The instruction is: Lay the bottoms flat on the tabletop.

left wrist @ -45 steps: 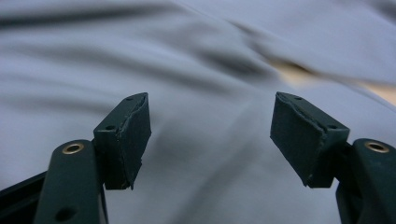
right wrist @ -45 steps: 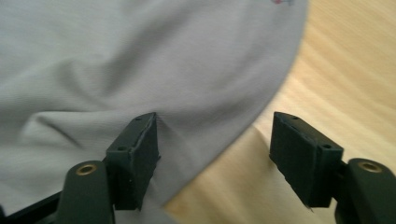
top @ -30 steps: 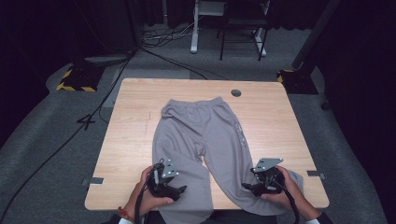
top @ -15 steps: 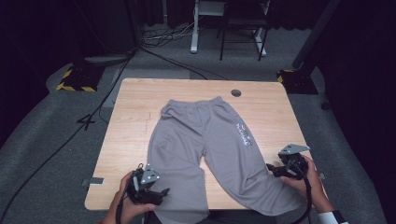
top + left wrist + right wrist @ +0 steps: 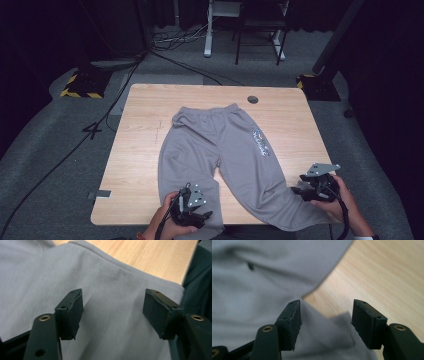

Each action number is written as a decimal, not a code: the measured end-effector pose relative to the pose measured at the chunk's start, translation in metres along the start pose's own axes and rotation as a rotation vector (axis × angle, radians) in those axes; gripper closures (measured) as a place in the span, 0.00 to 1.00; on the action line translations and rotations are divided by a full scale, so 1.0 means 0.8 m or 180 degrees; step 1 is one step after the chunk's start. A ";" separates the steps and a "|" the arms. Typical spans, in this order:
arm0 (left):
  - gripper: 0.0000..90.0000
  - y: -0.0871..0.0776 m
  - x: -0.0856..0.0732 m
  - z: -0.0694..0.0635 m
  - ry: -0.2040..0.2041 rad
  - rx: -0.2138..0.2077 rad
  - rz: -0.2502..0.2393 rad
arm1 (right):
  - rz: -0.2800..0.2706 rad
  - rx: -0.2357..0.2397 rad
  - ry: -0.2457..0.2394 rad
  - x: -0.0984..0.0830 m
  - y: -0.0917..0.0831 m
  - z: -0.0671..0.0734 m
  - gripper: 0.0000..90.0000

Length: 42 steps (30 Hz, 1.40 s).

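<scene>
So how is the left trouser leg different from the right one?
The left trouser leg runs almost straight toward the person, while the right trouser leg slants out toward the table's near right corner. The right leg carries a small coloured print near the hip; the left leg is plain. The left leg's end hangs over the table edge by the left tool; the right leg's end lies by the right tool. Both are grey and lie flat.

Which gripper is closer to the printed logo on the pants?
Right. The right gripper sits at the hem of the leg bearing the logo; the left gripper is at the other leg's hem, farther off.
</scene>
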<state>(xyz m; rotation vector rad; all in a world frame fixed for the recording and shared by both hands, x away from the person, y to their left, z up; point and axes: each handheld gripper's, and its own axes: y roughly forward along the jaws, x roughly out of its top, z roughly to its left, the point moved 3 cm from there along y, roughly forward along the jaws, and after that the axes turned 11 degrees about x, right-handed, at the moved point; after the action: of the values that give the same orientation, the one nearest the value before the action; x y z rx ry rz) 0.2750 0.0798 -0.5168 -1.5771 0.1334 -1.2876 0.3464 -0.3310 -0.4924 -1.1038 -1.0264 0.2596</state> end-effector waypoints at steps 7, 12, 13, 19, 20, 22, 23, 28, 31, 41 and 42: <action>0.39 -0.028 -0.029 -0.017 0.0040 -0.0090 0.0007 | 0.0154 0.0176 0.0115 -0.034 -0.011 0.006 0.46; 0.36 -0.045 -0.032 -0.007 -0.0125 -0.0118 -0.0146 | 0.0465 0.0468 -0.0056 -0.052 -0.022 0.046 0.42; 0.34 -0.048 -0.029 0.000 -0.0189 -0.0089 -0.0198 | 0.0522 0.0588 -0.0105 -0.053 -0.025 0.057 0.43; 0.31 -0.048 -0.011 0.042 -0.0458 0.0166 -0.0336 | 0.0344 0.1153 -0.0677 -0.025 -0.035 0.111 0.42; 0.31 -0.045 -0.009 0.047 -0.0496 0.0155 -0.0323 | 0.0242 0.1169 -0.0754 -0.013 -0.038 0.116 0.42; 0.31 -0.037 -0.005 0.056 -0.0395 0.0270 -0.0294 | 0.0090 0.1069 -0.0786 0.006 -0.040 0.113 0.44; 0.30 -0.033 -0.003 0.059 -0.0367 0.0320 -0.0283 | -0.0012 0.0922 -0.0747 0.021 -0.038 0.104 0.46; 0.30 -0.008 0.007 0.072 -0.0249 0.0267 -0.0201 | -0.0001 0.0212 -0.0524 0.056 -0.005 0.047 0.47; 0.30 0.000 0.010 0.077 -0.0224 0.0278 -0.0165 | 0.0058 0.0197 -0.0359 0.063 0.026 0.015 0.46; 0.19 0.024 0.004 0.086 -0.0257 0.0205 0.0032 | 0.0138 0.0027 -0.0125 0.086 0.067 -0.031 0.49; 0.19 0.024 0.005 0.087 -0.0241 0.0206 0.0031 | 0.0154 -0.0043 -0.0105 0.090 0.068 -0.036 0.49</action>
<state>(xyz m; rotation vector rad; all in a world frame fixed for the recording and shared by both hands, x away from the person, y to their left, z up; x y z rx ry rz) 0.3393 0.1125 -0.5201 -1.5655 0.0514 -1.2113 0.4242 -0.2774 -0.4998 -1.1408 -1.0329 0.3112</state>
